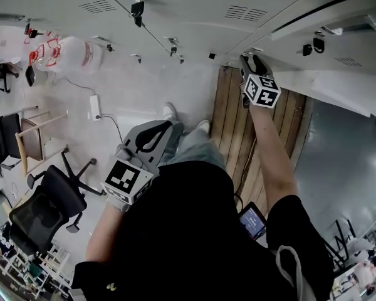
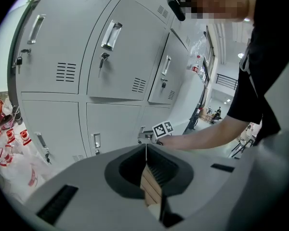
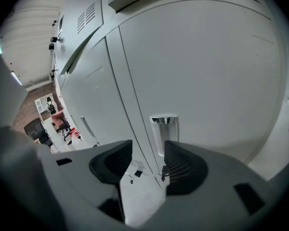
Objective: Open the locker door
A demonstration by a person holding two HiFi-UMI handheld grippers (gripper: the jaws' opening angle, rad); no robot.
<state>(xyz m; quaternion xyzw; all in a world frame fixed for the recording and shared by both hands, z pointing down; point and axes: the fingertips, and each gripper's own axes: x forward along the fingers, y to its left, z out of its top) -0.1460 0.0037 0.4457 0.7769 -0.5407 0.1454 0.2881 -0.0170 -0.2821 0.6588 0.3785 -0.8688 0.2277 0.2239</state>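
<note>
tongs (image 1: 153,137): 2 | locker doors (image 2: 120,57): roughly 6 (edges cropped) | wooden chair (image 1: 41,137): 1

Pale grey locker door (image 3: 207,81), upright and seemingly shut; a chrome handle (image 3: 164,131) stands near its left edge.

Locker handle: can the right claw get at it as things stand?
Probably yes: the right claw stands open and the locker handle sits just beyond its jaws, with nothing in between.

The gap between the fingers (image 3: 113,162) of the right gripper (image 3: 147,150) stood free. Handle (image 3: 164,131) lay just ahead at 12 o'clock, on the shut locker door (image 3: 207,81) barring further advance. Office chair (image 1: 47,212) obstructed the floor (image 1: 138,99) at 8 o'clock.
</note>
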